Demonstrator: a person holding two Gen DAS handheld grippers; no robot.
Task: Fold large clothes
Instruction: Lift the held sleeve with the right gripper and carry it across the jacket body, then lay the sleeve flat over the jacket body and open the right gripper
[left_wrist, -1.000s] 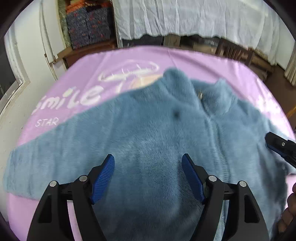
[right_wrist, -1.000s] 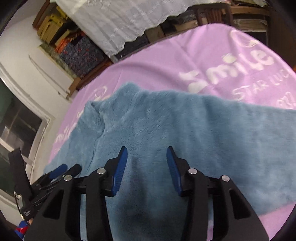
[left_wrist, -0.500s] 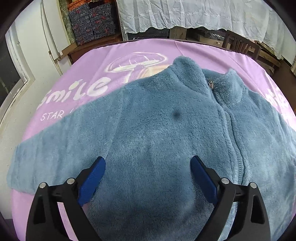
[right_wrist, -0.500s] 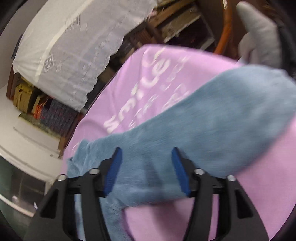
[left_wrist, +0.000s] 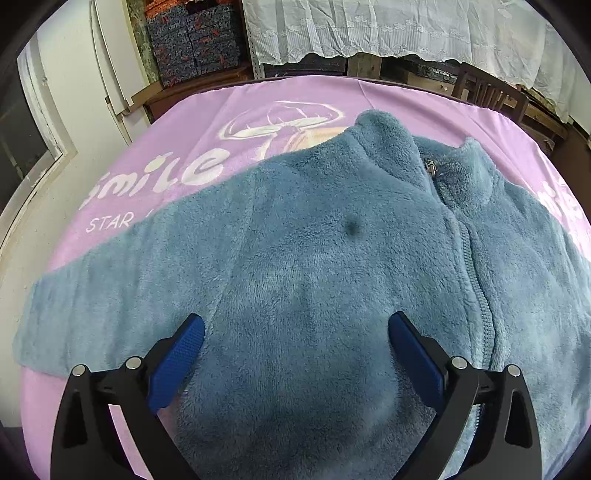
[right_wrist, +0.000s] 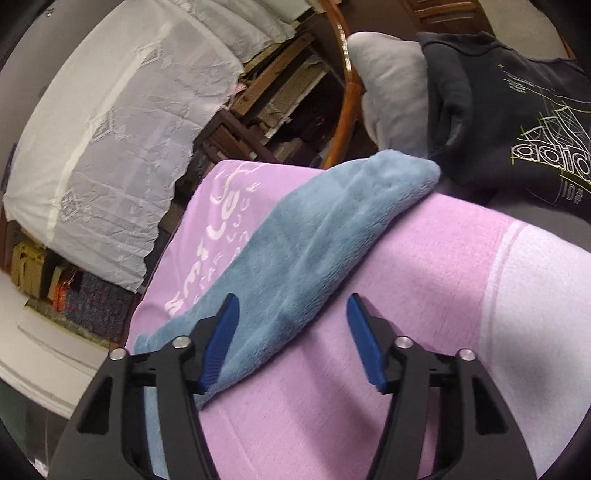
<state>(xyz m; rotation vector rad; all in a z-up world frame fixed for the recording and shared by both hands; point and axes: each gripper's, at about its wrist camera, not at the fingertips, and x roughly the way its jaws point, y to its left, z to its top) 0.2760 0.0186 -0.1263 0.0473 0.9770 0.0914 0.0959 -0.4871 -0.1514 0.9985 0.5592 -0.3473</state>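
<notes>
A blue fleece zip jacket (left_wrist: 314, 258) lies front up on a purple printed cloth (left_wrist: 240, 110), collar away from me and one sleeve stretched out to the left. My left gripper (left_wrist: 295, 321) hovers over the chest with its jaws opening wide and no fold of fleece pinched between the pads. In the right wrist view the other sleeve (right_wrist: 314, 229) runs diagonally across the purple cloth (right_wrist: 424, 277) to its cuff at the upper right. My right gripper (right_wrist: 292, 301) is tilted over this sleeve's near edge. Its jaws are closing, and the pads stand apart without pressing the fleece.
A dark printed sweatshirt (right_wrist: 517, 110) and a grey garment (right_wrist: 391, 85) lie just past the sleeve's cuff. A white lace cloth (left_wrist: 406, 29) hangs behind the table, with a wooden chair (left_wrist: 487, 92) and patterned boxes (left_wrist: 195, 37). A white door (left_wrist: 110, 74) stands at the left.
The left jaws have spread wider over the chest. The right gripper has swept from the jacket's body out along the sleeve toward the cuff and has rolled; its jaws widened, then narrowed.
</notes>
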